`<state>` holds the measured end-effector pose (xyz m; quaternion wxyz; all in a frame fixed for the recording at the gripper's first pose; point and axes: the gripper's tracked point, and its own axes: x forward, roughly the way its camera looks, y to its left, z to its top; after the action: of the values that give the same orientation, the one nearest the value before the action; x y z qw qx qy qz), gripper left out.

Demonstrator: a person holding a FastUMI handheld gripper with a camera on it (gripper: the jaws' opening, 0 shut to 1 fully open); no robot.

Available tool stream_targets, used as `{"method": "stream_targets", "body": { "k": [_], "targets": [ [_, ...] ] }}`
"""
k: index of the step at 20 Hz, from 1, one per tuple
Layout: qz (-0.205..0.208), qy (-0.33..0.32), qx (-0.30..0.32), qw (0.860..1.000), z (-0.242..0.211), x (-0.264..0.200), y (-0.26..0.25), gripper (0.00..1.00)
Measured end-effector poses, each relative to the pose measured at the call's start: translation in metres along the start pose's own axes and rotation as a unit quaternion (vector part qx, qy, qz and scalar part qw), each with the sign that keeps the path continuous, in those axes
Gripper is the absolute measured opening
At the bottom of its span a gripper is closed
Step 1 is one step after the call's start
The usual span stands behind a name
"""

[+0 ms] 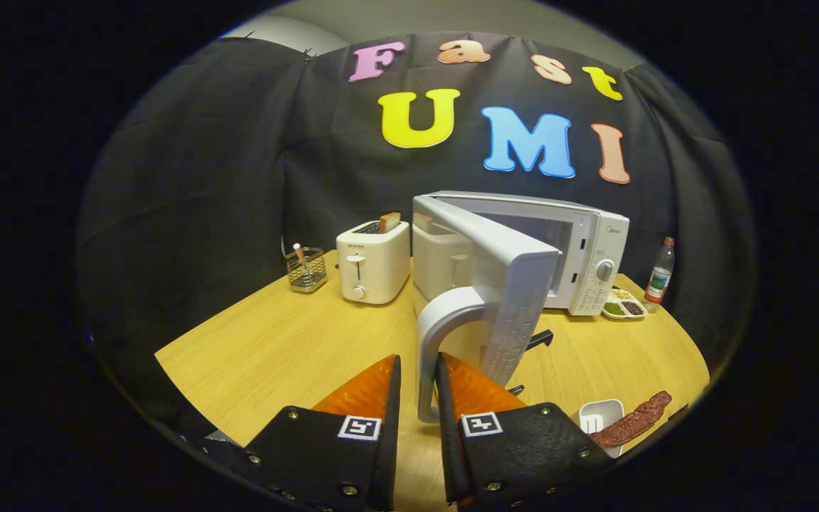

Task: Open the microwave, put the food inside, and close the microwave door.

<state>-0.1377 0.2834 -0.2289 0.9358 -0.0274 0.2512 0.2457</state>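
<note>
The white microwave (587,249) stands on the wooden desk (288,348) with its door (502,284) swung wide open toward the gripper (418,387), whose fingers close around the door's curved handle (438,334). The food, a dark reddish sausage (630,423), lies across a small white tray (603,414) beside the fingers.

The gripper (418,398) has its fingers closed on the handle (432,341) of the microwave (587,245) door (502,284), which stands swung open. A toaster (372,263) sits beyond on the table (274,348); a sausage (633,421) lies beside the fingers.
</note>
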Motion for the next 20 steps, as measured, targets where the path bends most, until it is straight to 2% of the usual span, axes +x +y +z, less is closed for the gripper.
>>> {"method": "stream_targets", "body": {
  "k": [4,5,7,10,11,13,14,20],
  "targets": [
    [0.128,0.02,0.0,0.992,-0.013,-0.02,0.048,0.27],
    [0.151,0.022,0.001,0.988,-0.013,-0.028,0.053,0.27],
    [0.17,0.014,-0.002,0.985,-0.007,-0.045,0.051,0.27],
    [0.173,-0.012,0.001,0.985,0.008,-0.064,0.033,0.31],
    [0.169,-0.022,0.006,0.985,0.013,-0.07,0.023,0.48],
    [0.144,-0.043,0.012,0.989,0.024,-0.079,-0.004,0.95],
    [0.127,-0.054,0.013,0.99,0.029,-0.081,-0.019,1.0],
    [0.037,-0.059,0.03,0.997,0.025,-0.093,-0.11,1.0]
  ]
}}
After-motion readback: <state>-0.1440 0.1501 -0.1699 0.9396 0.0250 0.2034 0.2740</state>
